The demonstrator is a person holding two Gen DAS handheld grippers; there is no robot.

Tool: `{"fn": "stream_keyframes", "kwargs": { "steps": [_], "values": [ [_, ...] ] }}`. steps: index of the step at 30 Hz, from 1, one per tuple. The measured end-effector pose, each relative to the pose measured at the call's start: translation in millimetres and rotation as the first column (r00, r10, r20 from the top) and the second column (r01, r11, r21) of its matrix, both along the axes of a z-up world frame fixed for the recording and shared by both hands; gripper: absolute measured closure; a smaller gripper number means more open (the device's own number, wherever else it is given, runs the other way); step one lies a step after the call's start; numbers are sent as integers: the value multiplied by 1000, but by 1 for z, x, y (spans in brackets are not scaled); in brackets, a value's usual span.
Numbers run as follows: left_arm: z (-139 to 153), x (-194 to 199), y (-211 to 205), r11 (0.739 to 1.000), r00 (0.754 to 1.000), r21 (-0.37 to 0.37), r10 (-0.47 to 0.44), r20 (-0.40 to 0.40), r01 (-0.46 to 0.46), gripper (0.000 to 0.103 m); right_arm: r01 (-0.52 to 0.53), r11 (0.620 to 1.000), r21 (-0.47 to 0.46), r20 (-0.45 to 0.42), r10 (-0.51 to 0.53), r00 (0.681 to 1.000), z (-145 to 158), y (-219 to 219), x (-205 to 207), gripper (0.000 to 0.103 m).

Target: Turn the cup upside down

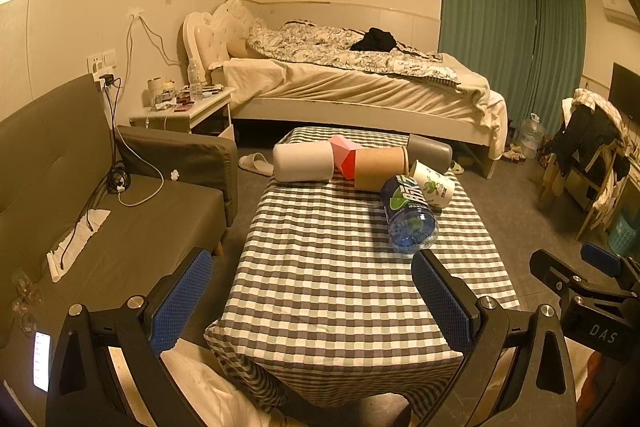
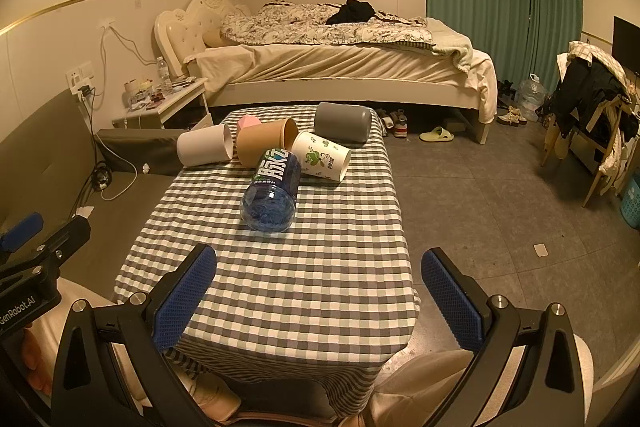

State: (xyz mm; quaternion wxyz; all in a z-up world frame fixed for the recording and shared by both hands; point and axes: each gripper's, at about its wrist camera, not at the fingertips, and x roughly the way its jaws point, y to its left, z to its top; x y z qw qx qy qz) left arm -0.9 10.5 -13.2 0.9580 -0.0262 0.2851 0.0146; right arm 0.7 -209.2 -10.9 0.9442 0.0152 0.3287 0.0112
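The left gripper (image 1: 312, 303) carries the lettering "GenRobot.AI" on its body in the right wrist view, and the right gripper (image 2: 320, 303) shows "DAS" in the left wrist view; both hover over the near end of the worktop (image 2: 280, 287) with jaws spread wide and nothing between them. On the checked cloth at the far half lie the vessels, all on their sides. Leftmost is a plain white cup (image 2: 204, 149), its open mouth turned to the right. Just beside it lies a brown paper cup (image 2: 264, 143) with a rolled rim, and a pink box (image 2: 248, 123) peeks out behind the two. In front of the brown cup lies a blue plastic bottle (image 2: 272, 191) with large white Chinese characters on a dark label, its base towards the camera. To the right of it rests a white paper cup (image 2: 322, 155) printed with green leaves and small writing too fine to read. Farthest back and right lies a grey cup (image 2: 342, 121), bottom facing right.
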Motion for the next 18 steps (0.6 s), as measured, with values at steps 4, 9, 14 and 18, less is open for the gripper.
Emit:
{"fn": "stream_keyframes", "kwargs": {
  "steps": [4,9,14,18],
  "values": [
    [0,0,0,1000,1000,-1,0,-1,0,0,0,1000,2,-2,0,1000,0,1,1,0],
    [-8,-1,2,1000,1000,1,4,-6,-4,0,0,1000,4,-4,0,1000,-1,0,1,0],
    [-10,-1,2,1000,1000,2,5,-9,-5,0,0,1000,5,-5,0,1000,-1,0,1,0],
    [-14,-1,3,1000,1000,5,9,-19,-9,0,-3,1000,5,-10,3,1000,-3,-1,5,0]
  ]
}}
